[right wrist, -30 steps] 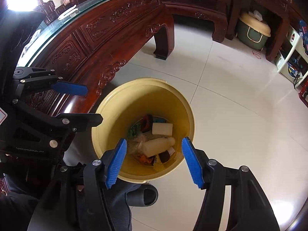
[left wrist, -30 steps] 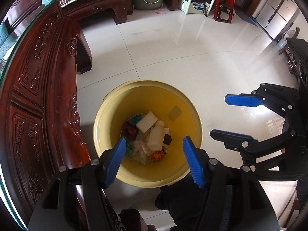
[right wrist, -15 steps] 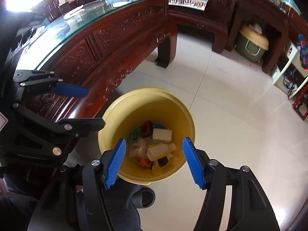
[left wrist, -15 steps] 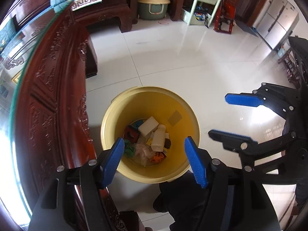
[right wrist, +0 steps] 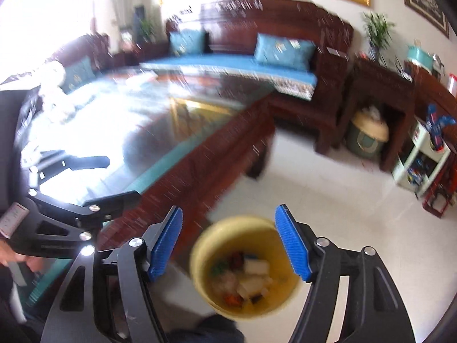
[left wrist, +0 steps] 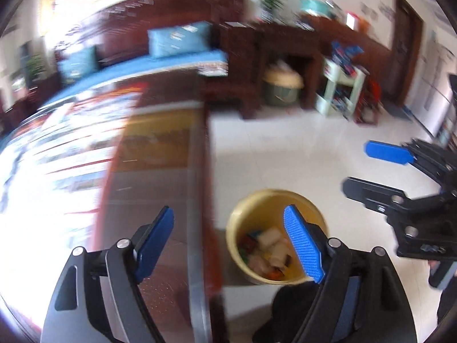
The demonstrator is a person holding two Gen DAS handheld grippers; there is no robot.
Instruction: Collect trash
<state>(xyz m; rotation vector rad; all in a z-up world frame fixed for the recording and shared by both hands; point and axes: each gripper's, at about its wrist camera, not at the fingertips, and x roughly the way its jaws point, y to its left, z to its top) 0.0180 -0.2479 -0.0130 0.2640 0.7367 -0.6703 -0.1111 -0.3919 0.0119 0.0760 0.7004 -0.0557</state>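
table: glass-topped dark red carved wooden table [left wrist: 160, 171] fills the left of both views, under and ahead of the left gripper; surface blurred and glared out, cannot tell if any trash is left on it.
left gripper: black hand-held gripper with blue ribbed pads [left wrist: 228, 245], released, nothing between the pads; jaws have just been opening.
bin: round yellow plastic bin [left wrist: 242, 208] on the white tiled floor [left wrist: 285, 148], low and right of the left gripper, just beside the table edge.
trash: white blocks, a pale bottle and coloured scraps [left wrist: 271, 251] lie in the bin bottom.
right gripper: same build [right wrist: 228, 245], released and empty, jaws also just been opening; bin [right wrist: 205, 245] sits below and between its pads.
change: a second ago both views looked straight down into the bin; now both are tipped up toward the table and sofa, bin slid low in frame.
meaning: drop looks done; probably heading back to the table for more, or finished.
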